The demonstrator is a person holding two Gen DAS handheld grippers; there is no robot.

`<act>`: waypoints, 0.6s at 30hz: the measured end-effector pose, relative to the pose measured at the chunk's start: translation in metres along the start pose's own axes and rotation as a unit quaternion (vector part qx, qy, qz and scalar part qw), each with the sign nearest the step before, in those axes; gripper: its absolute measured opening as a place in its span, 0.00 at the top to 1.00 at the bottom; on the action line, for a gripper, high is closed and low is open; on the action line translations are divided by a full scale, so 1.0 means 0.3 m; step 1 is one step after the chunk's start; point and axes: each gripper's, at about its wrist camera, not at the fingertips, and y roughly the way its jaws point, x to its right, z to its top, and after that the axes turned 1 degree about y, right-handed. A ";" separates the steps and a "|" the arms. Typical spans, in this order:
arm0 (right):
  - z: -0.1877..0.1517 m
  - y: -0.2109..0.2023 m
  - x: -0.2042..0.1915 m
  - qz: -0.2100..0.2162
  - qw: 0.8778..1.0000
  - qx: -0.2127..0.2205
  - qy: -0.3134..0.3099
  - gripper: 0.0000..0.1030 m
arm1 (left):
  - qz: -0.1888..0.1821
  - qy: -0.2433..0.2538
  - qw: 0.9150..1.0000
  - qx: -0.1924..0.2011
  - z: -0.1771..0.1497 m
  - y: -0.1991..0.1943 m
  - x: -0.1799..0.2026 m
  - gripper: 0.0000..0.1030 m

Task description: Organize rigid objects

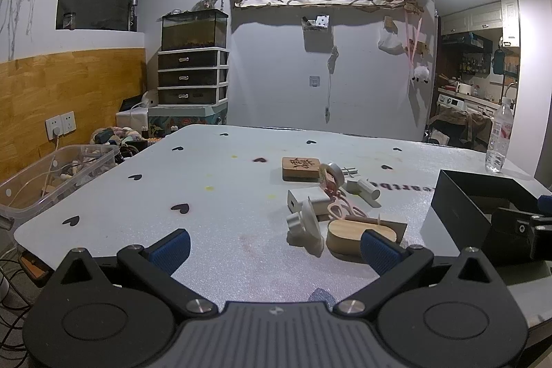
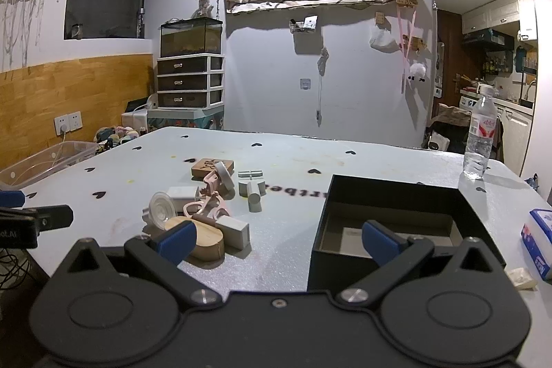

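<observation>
A pile of small rigid objects lies mid-table: a wooden oval block (image 1: 348,238) (image 2: 203,238), a white round disc piece (image 1: 305,225) (image 2: 159,207), a pink curly item (image 1: 336,199) (image 2: 210,202), an engraved wooden tile (image 1: 301,167) (image 2: 207,168), a white box (image 1: 310,197) and a grey cylinder piece (image 2: 253,192). An open black box (image 2: 393,212) (image 1: 476,206) stands to the right, its inside bare. My left gripper (image 1: 274,249) is open just before the pile. My right gripper (image 2: 277,240) is open between pile and box.
A water bottle (image 2: 480,140) stands at the far right of the table (image 1: 207,195). A blue-white packet (image 2: 538,238) and a small white scrap (image 2: 522,278) lie at the right edge. A clear plastic bin (image 1: 51,175) sits off the table's left side.
</observation>
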 end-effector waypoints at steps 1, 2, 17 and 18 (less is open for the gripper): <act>0.000 0.000 0.000 0.000 1.000 0.000 0.000 0.00 | 0.000 0.000 1.000 0.000 -0.003 0.004 0.002 0.00; 0.000 0.001 0.000 0.000 1.000 0.000 0.000 0.00 | 0.000 0.000 1.000 0.000 -0.003 0.004 0.001 0.00; -0.003 0.004 -0.001 0.000 1.000 -0.001 0.001 0.00 | -0.001 0.000 1.000 -0.001 -0.006 0.013 0.020 0.00; -0.003 0.005 -0.002 0.000 1.000 -0.001 0.001 0.00 | 0.000 0.001 1.000 -0.001 -0.006 0.013 0.020 0.00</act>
